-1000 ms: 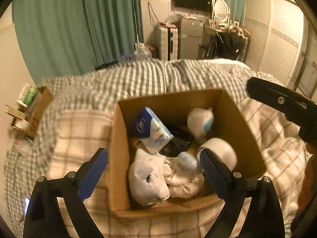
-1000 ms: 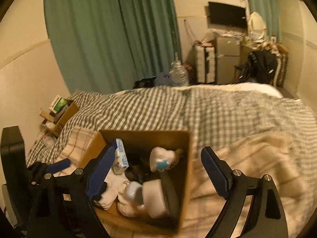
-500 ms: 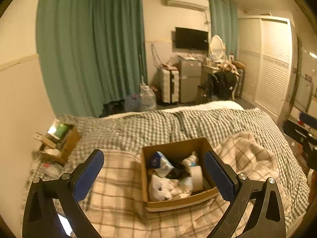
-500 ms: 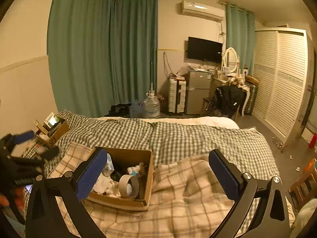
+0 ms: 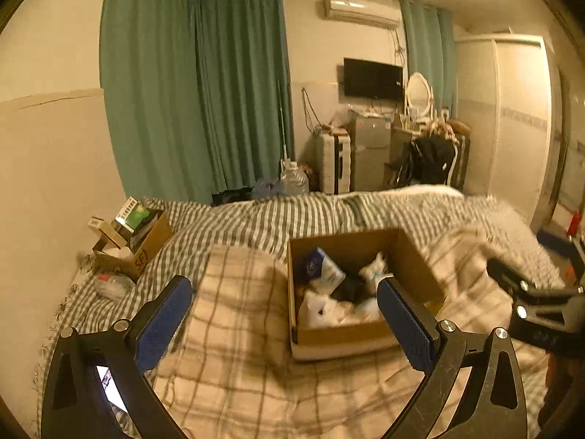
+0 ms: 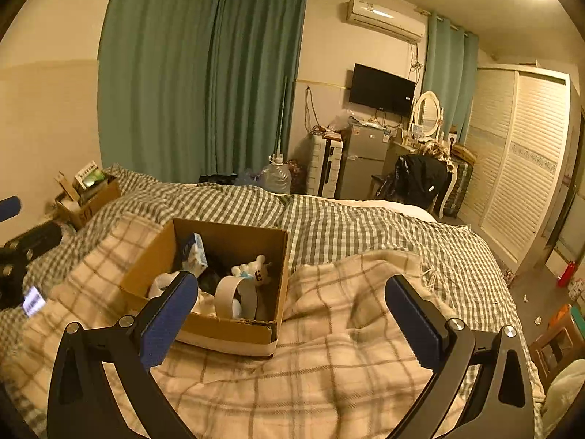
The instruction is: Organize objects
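1. The left tool [image 5: 285, 322] hangs above the bed with its two blue pads spread wide and nothing between them.
2. The right tool [image 6: 289, 314] is the same: splayed apart, empty, held well above the covers.
3. Under both lies a beige plaid blanket [image 6: 329, 366], rumpled over a grey checked duvet [image 6: 347, 219].
4. From the left tool, the cardboard box [image 5: 413, 256] sits at about one o'clock, resting on the blanket; from the right tool it sits at about eleven o'clock.
5. Inside the box are a blue-and-white tissue pack [image 6: 193, 252] leaning at the far left, a small white plush toy [image 6: 252, 270], a roll of tape [image 6: 234, 296] standing on edge near the front wall, and white cloth [image 5: 321, 311] in the near corner. A dark item sits in the middle; I can't tell what it is.
6. A second, smaller box [image 5: 146, 245] of odds and ends stands at ten o'clock, by the wall.
7. Risks, as I judge them:
   - The box stands on soft, uneven bedding, so a push on one wall could tip or slide it.
   - The tape roll on edge may roll away if nudged.
   - The cloth is loose and could drag its neighbours out when lifted.
   - Both tools reaching in together could collide over the narrow opening.
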A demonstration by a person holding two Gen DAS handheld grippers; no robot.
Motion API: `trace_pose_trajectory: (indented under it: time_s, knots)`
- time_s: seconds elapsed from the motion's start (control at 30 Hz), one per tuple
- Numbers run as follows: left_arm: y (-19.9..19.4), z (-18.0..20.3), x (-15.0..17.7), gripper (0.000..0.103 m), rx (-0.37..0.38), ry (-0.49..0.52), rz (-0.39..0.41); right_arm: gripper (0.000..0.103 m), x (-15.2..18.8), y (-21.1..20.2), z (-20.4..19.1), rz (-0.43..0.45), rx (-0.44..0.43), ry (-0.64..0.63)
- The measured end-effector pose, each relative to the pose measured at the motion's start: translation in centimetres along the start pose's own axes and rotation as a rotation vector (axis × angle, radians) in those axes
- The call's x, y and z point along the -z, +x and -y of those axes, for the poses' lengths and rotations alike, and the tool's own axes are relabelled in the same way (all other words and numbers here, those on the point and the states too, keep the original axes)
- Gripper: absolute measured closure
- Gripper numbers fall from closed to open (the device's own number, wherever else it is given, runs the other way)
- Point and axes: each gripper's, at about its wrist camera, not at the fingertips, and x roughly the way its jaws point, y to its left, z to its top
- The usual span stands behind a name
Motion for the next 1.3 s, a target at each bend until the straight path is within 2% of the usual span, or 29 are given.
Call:
trace_pose_trajectory:
  time_s: [0.1, 0.27, 0.43, 0.8, 1.3]
  knots:
    - [1.1, 0.2, 1.5, 0.0, -0.016, -0.01, -0.015, 0.0, 1.0, 1.7, -0.1, -0.023, -0.024, 0.025]
    - [2.5, 0.7, 2.7, 0.0, 0.034, -0.049, -0.072, 0.0, 2.0, 2.8, -0.4, -0.055, -0.012, 0.008]
    - [1.8, 1.6, 2.7, 0.0, 0.005, -0.011, -0.049, 0.0, 2.3, 2.9, -0.2, -0.072, -0.018, 0.022]
    - [1.2, 1.3, 2.2, 0.0, 0.009, -0.049, -0.043, 0.0, 1.6, 1.8, 0.1, -0.044, -0.005, 0.034]
    - [1.2, 1.0, 2.2, 0.0, 0.022, -0.062, -0.052, 0.0, 1.9, 2.2, -0.2, -0.061, -0.012, 0.04]
